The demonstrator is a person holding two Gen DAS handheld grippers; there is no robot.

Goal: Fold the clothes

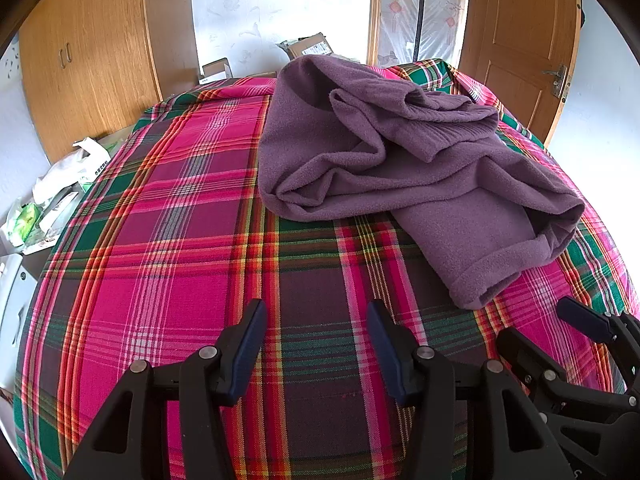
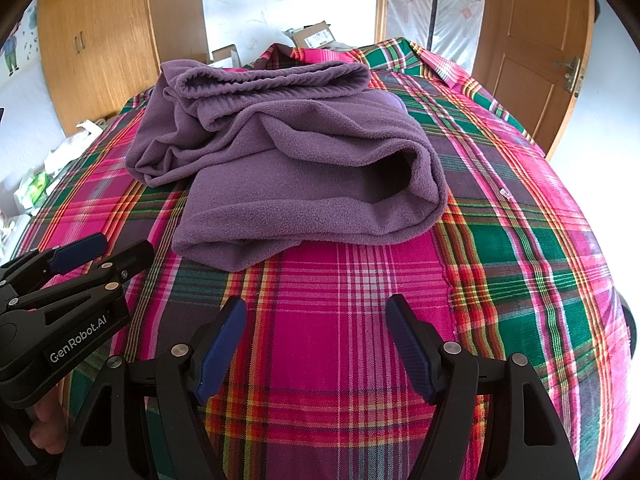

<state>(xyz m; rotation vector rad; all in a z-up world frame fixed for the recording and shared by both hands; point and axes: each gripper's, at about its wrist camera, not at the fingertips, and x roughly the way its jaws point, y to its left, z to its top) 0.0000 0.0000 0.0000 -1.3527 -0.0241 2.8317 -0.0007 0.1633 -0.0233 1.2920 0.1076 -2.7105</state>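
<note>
A crumpled purple fleece garment point(image 1: 400, 160) point(image 2: 288, 160) lies on the plaid bedsheet point(image 1: 160, 220) point(image 2: 520, 240), its ribbed waistband bunched on the far side and one open cuff end pointing toward me. In the left wrist view my left gripper point(image 1: 316, 312) is open and empty over bare sheet, short of the garment's near edge. My right gripper point(image 2: 316, 304) is also open and empty, just in front of the nearest fold. Each gripper shows in the other's view, the right gripper point(image 1: 530, 320) at lower right and the left gripper point(image 2: 127, 242) at lower left.
Wooden wardrobes point(image 1: 92, 60) stand at back left and a wooden door point(image 1: 524, 40) at back right. Cardboard boxes point(image 1: 312, 46) sit behind the bed. Plastic bags and packets point(image 1: 60, 188) lie off the bed's left edge. A hand point(image 2: 48, 428) holds the left gripper.
</note>
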